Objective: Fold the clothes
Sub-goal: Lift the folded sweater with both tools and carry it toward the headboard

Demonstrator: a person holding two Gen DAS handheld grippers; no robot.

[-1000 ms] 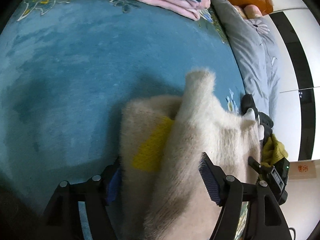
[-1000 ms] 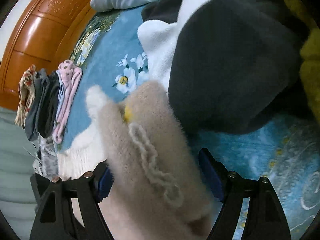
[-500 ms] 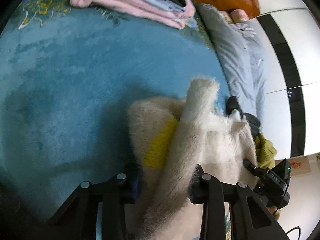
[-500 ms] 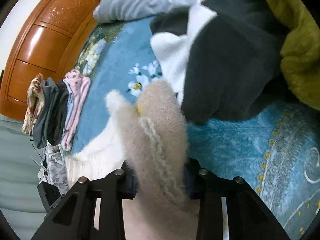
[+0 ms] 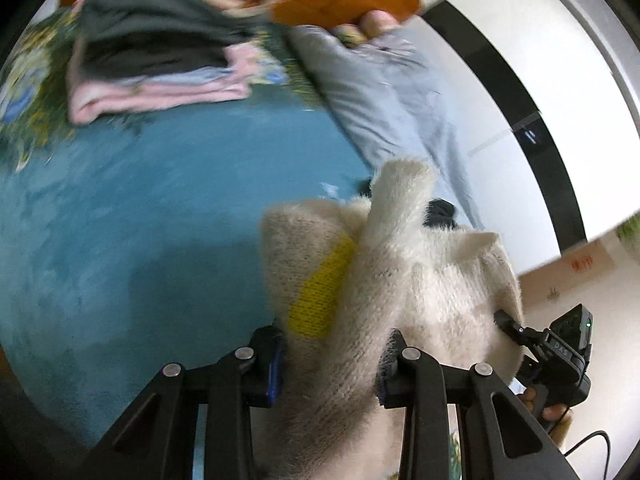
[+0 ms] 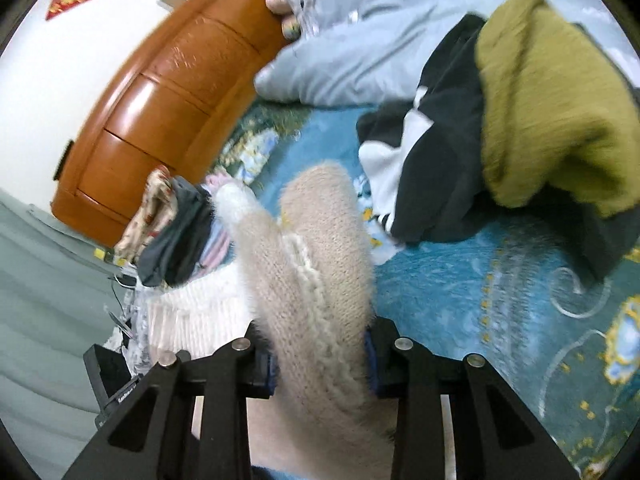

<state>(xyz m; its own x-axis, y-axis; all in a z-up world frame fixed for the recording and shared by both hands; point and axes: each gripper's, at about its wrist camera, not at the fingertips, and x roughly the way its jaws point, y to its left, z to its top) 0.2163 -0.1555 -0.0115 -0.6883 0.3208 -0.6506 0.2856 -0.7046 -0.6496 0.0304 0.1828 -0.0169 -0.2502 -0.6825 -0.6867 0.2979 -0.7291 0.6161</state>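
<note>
A fluffy cream sweater (image 5: 384, 280) with a yellow patch (image 5: 320, 292) is pinched in both grippers and lifted off the blue bedspread (image 5: 140, 208). My left gripper (image 5: 332, 360) is shut on one bunched edge of it. My right gripper (image 6: 320, 354) is shut on another part of the same sweater (image 6: 316, 264), where a knitted seam runs up the fabric. The right gripper's body also shows in the left wrist view (image 5: 560, 352), just right of the sweater. The sweater's lower part is hidden below both views.
A stack of folded clothes (image 5: 160, 60) lies at the far side of the bed, also in the right wrist view (image 6: 176, 232). A heap of black, white and olive garments (image 6: 500, 128) lies right. A grey pillow (image 5: 384, 92) and the wooden headboard (image 6: 160, 92) stand behind.
Both grippers closed from open onto the sweater, then lifted it and tilted upward, so the headboard, pillow and wall came into view.
</note>
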